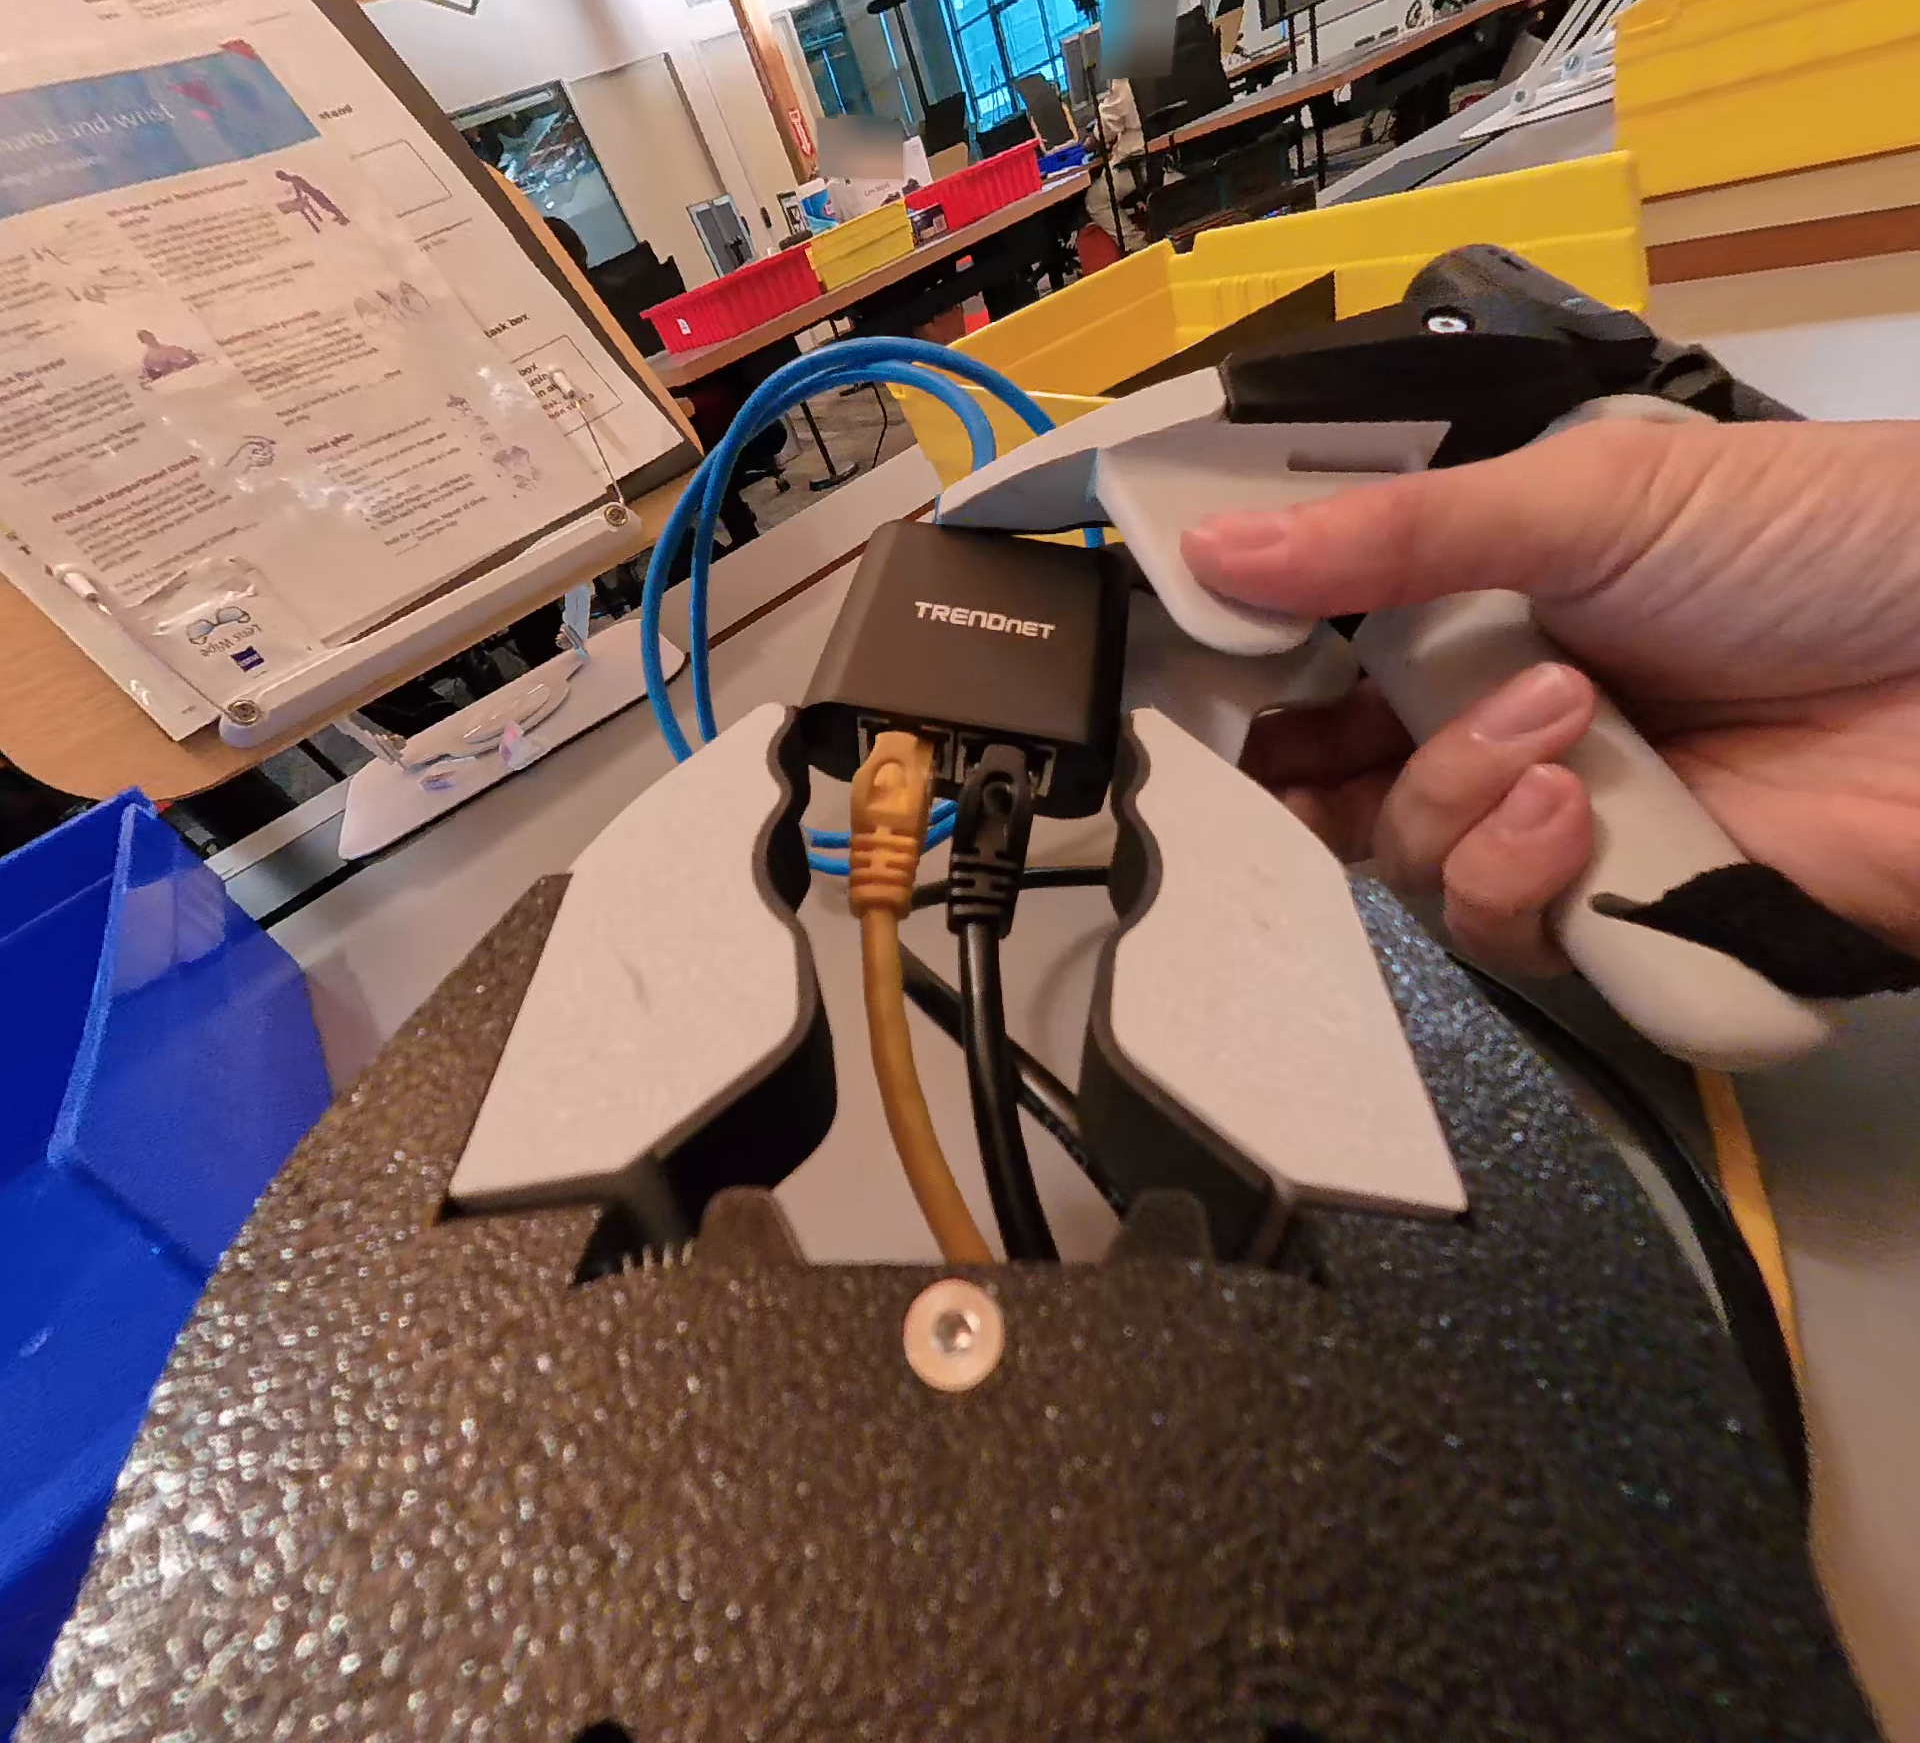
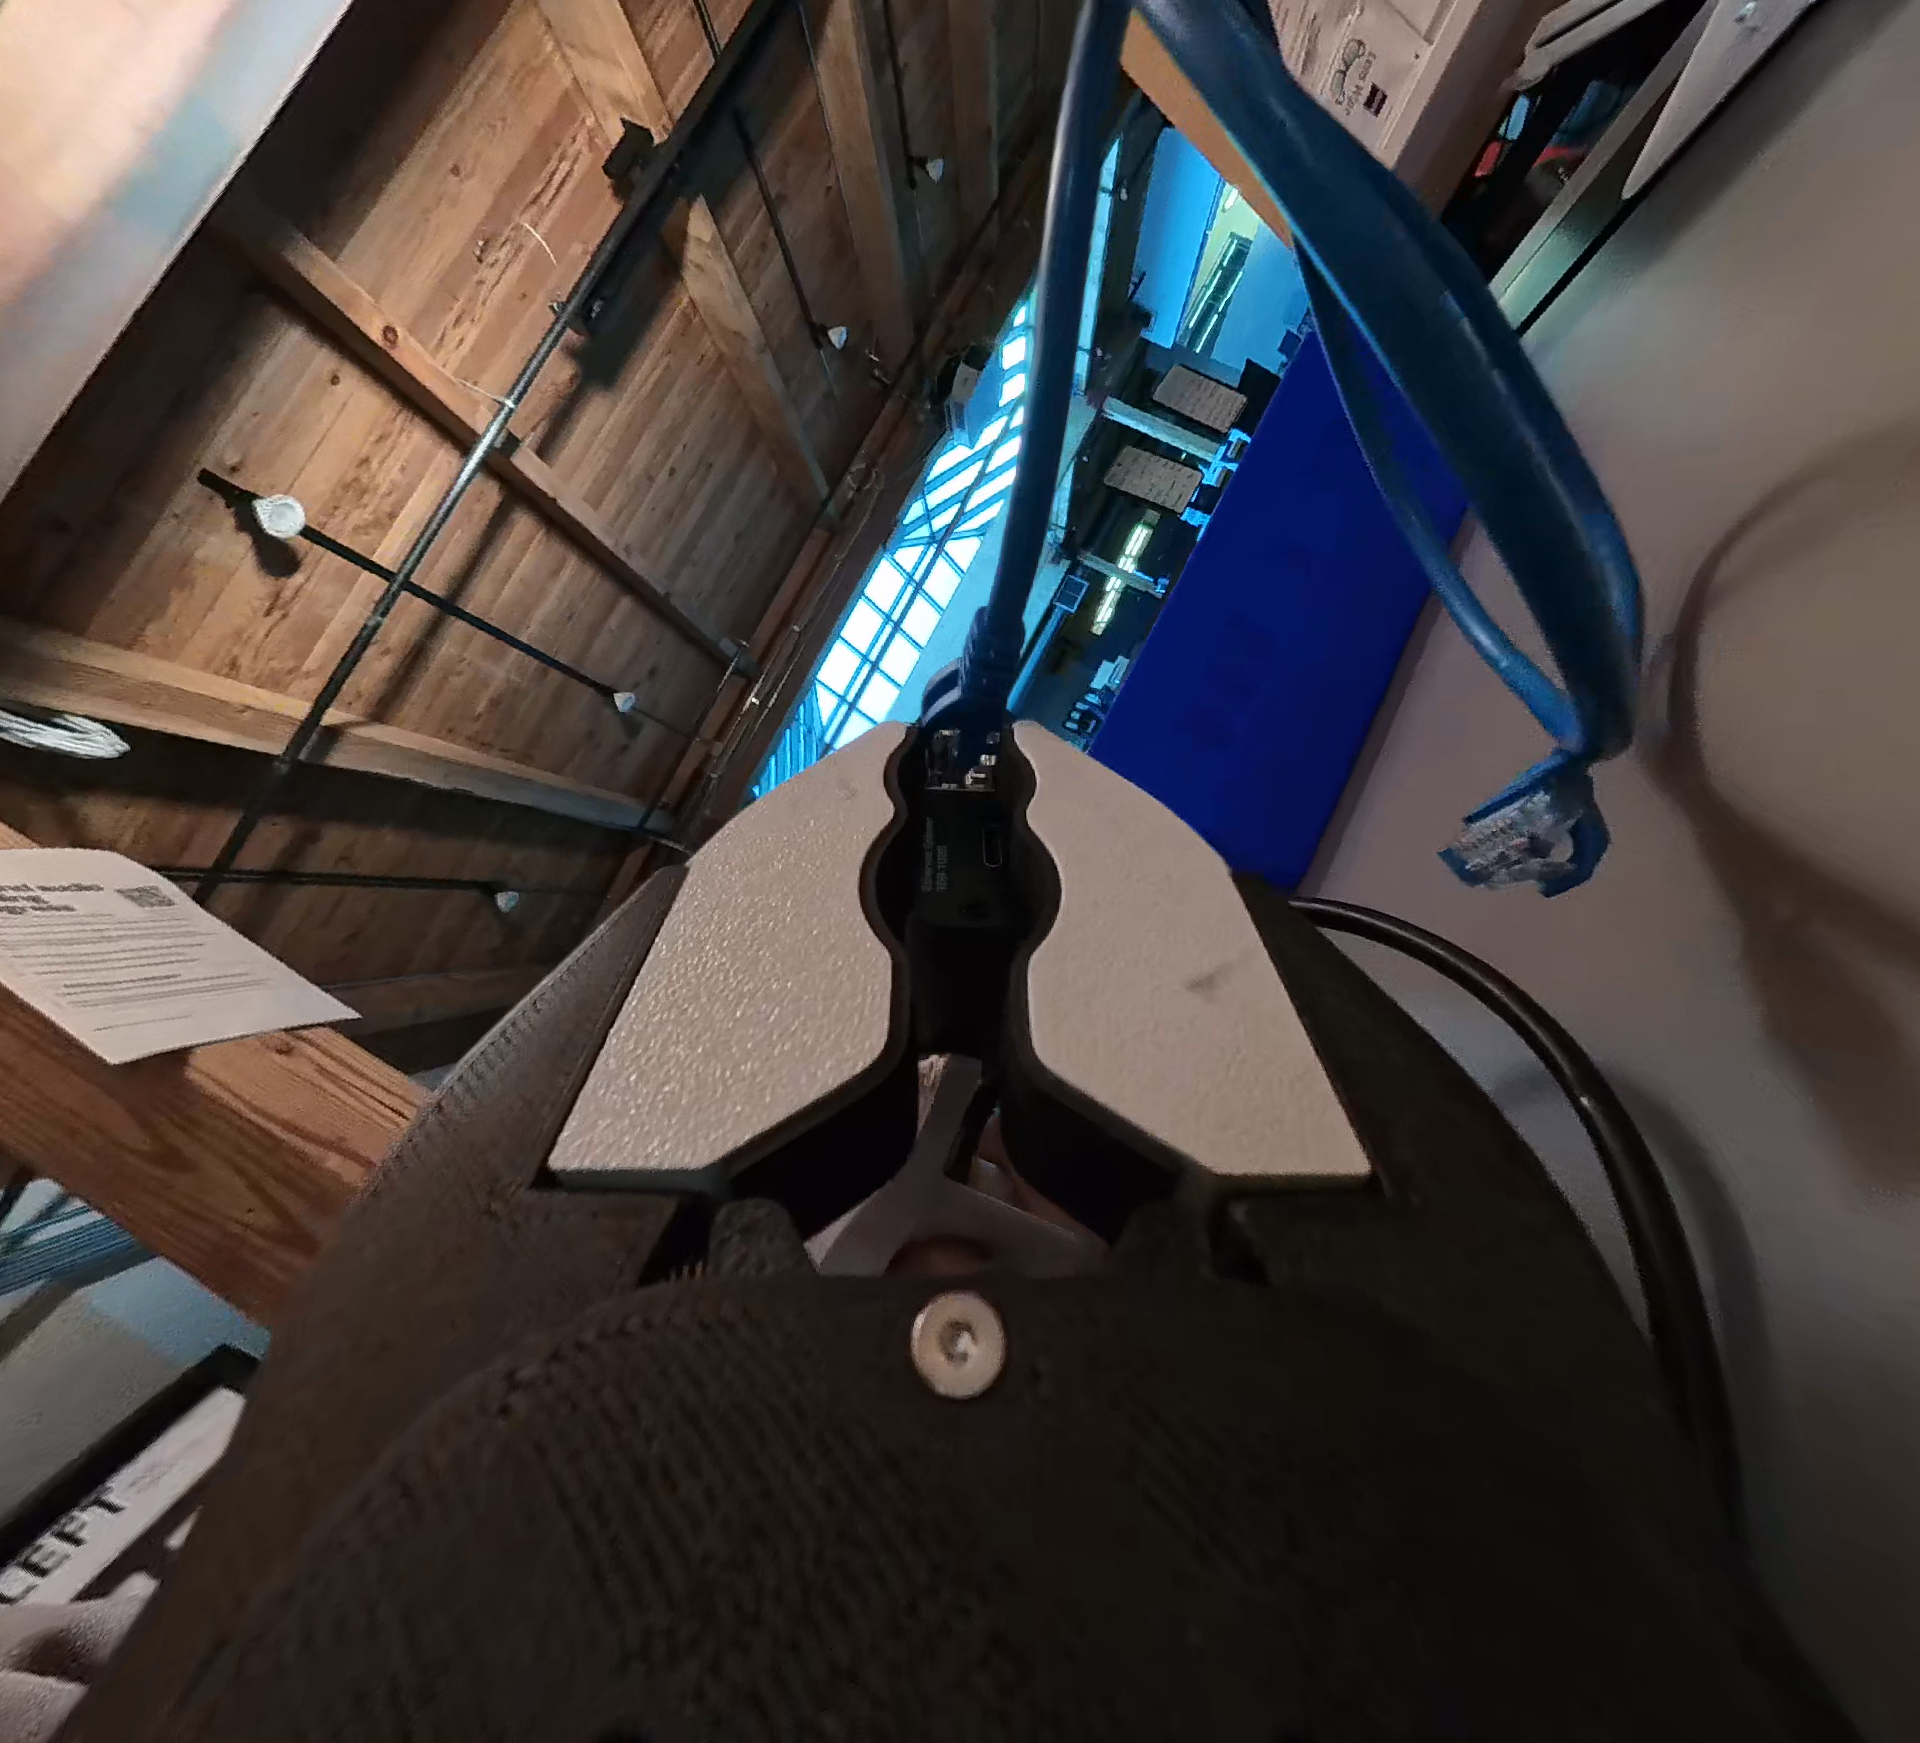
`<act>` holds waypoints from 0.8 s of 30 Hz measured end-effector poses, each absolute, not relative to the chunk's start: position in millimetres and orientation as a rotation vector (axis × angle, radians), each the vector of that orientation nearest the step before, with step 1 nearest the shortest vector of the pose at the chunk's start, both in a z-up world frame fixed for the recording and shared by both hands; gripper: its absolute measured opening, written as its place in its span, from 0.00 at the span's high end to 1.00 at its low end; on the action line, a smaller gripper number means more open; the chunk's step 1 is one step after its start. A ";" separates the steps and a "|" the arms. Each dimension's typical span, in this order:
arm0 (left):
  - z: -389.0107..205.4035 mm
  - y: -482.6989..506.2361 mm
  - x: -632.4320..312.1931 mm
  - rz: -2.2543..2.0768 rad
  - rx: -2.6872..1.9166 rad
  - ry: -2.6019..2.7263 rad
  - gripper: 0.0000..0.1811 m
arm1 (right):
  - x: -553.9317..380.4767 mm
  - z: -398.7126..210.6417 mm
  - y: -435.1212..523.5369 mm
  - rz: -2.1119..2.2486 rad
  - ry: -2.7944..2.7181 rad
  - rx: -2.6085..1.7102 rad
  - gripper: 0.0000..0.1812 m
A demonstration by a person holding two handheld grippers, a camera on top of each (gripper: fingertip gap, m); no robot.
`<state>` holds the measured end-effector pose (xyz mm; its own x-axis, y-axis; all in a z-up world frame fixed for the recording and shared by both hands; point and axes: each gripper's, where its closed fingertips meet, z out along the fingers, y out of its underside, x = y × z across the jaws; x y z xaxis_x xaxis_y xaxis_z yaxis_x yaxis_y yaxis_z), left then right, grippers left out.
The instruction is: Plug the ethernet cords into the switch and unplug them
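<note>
The black switch is held off the table. A yellow cord and a black cord are plugged into its near ports. My left gripper is open, its jaws straddling both plugs without touching them. My right gripper, held by a hand, is shut on the switch from the right. In the right wrist view the right gripper clamps the switch edge-on. A blue cord is plugged into its far end, loops round, and its free plug hangs at right. The blue cord loops behind the switch.
A blue bin stands at the left, also in the right wrist view. Yellow bins stand behind the switch. A tilted board with a laminated sheet stands at the back left on the grey table. There is about 4 cm between the tips of the two grippers.
</note>
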<state>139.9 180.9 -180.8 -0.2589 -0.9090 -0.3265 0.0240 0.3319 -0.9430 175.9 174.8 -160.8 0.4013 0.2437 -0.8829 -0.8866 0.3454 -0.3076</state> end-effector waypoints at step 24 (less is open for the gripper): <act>-163.5 204.0 136.2 -1.142 -0.871 1.453 0.70 | 193.8 -101.5 124.2 0.194 0.409 -1.379 0.94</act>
<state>136.2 204.0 -163.5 -0.1904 -0.9390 -0.2865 0.0566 0.2809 -0.9581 193.8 124.2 -101.5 0.9144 -0.1030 -0.3914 -0.3684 0.1888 -0.9103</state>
